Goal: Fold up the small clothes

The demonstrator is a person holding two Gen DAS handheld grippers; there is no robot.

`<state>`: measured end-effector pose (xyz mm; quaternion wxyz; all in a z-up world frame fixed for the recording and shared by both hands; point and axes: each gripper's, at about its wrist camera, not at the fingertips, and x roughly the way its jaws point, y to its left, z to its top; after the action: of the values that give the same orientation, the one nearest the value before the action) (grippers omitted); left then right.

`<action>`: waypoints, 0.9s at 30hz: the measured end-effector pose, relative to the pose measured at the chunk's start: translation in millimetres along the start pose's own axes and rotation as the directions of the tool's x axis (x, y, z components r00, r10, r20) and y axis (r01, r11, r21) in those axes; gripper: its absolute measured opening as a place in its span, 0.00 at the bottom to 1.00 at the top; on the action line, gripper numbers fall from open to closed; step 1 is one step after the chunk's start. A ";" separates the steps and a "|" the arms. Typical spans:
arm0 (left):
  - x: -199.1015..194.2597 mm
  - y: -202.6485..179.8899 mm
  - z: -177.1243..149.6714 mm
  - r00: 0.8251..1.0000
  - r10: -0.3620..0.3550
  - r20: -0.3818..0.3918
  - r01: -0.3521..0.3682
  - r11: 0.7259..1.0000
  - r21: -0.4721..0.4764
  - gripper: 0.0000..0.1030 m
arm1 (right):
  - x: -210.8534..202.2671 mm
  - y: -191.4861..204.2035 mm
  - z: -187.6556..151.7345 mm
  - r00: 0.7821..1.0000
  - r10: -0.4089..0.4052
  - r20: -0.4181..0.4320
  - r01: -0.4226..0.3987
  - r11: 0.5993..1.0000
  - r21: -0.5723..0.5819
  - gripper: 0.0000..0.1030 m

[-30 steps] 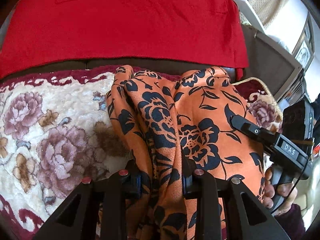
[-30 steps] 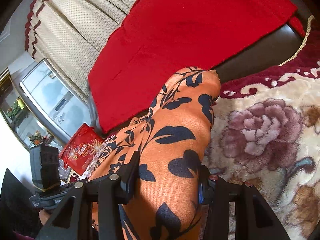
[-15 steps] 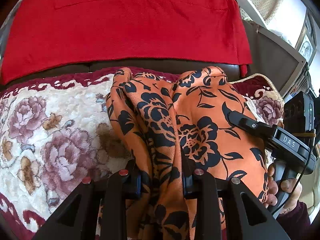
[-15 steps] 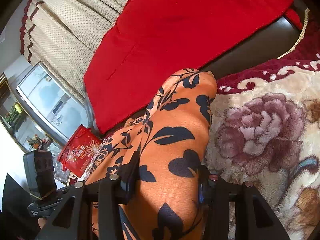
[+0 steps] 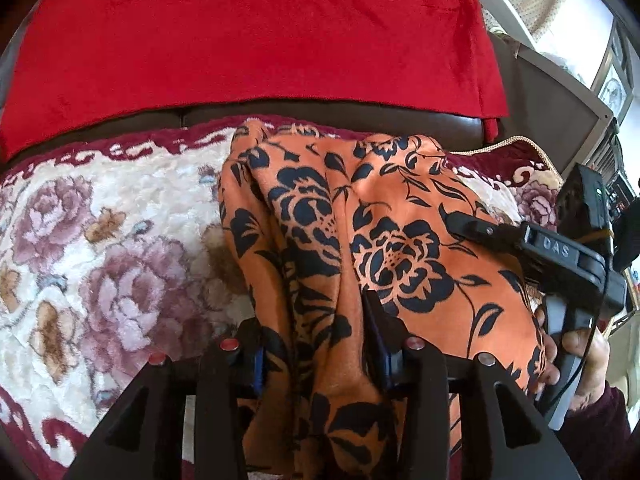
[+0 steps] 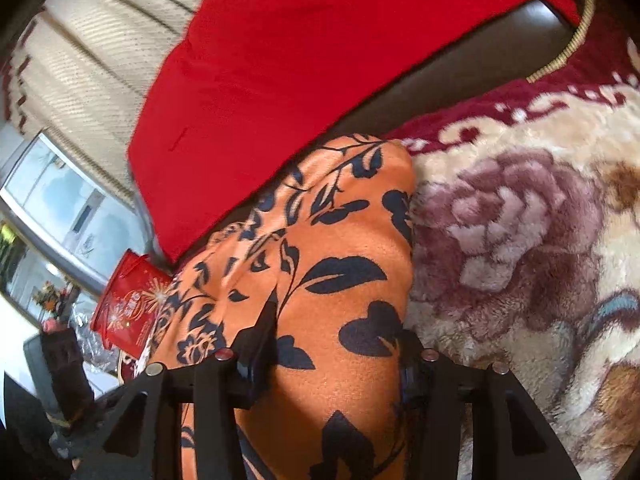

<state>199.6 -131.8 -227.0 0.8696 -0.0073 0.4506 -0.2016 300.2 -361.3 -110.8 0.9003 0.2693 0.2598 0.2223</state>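
An orange garment with a black flower print is lying bunched on a plush floral blanket, which is covering the seat of a dark sofa. The cloth is running from the middle of the left wrist view down to six o'clock, where it is passing between the fingers of the left gripper. Those jaws have just been opening; a thick gathered fold is sitting between them, and I cannot tell whether the pads are pressing on it or only standing beside it.

At about three o'clock in that same view the right gripper is reaching in over the garment's edge, with a hand wrapped around its handle at four o'clock.

In the right wrist view the garment is rising as a rounded hump from six o'clock toward the centre, filling the gap between the right gripper's fingers. These jaws are standing well apart with the fold between them, and they too have just been opening slightly; whether they are gripping it I cannot tell.

A red cloth is draped over the sofa back at twelve o'clock. A red bag is sitting at nine o'clock in the right wrist view, below cream curtains.
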 end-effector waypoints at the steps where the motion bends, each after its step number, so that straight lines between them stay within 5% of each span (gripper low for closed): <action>1: 0.6 1.4 -0.9 1.000 -0.004 -0.003 0.004 1.000 -0.001 0.43 | 2.9 -2.7 0.6 1.000 -0.011 -0.006 0.011 1.000 0.019 0.53; 5: -10.0 9.8 3.6 0.999 -0.041 -0.010 0.041 0.999 -0.023 0.44 | 0.4 0.4 4.3 0.999 -0.052 0.001 0.052 0.998 0.020 0.61; 9: -33.8 17.6 12.6 0.997 -0.015 0.075 0.015 1.000 -0.005 0.44 | -26.4 14.8 14.9 0.988 -0.128 0.089 0.127 0.992 0.008 0.62; 12: -43.6 19.2 21.5 0.986 0.070 0.154 -0.074 0.997 0.018 0.44 | -45.7 30.4 28.2 0.983 -0.028 0.181 0.037 0.998 -0.044 0.60; 16: -25.6 15.8 21.9 0.986 0.112 0.120 -0.118 0.992 0.049 0.44 | -20.9 54.7 57.6 0.991 -0.044 0.123 0.062 0.987 -0.149 0.36; 22: 0.8 15.0 7.9 0.980 0.185 0.075 -0.193 0.974 0.115 0.48 | 64.0 23.8 72.3 0.984 -0.128 -0.127 0.124 0.991 -0.044 0.37; 27: -1.3 20.0 11.4 0.983 0.161 0.088 -0.171 0.979 0.109 0.54 | 61.5 18.3 76.2 0.990 -0.106 -0.095 0.108 0.994 0.008 0.38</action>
<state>214.8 -114.8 -223.1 0.8994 0.0732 0.4026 -0.1539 387.3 -342.4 -66.4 0.8959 0.2500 0.3176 0.1845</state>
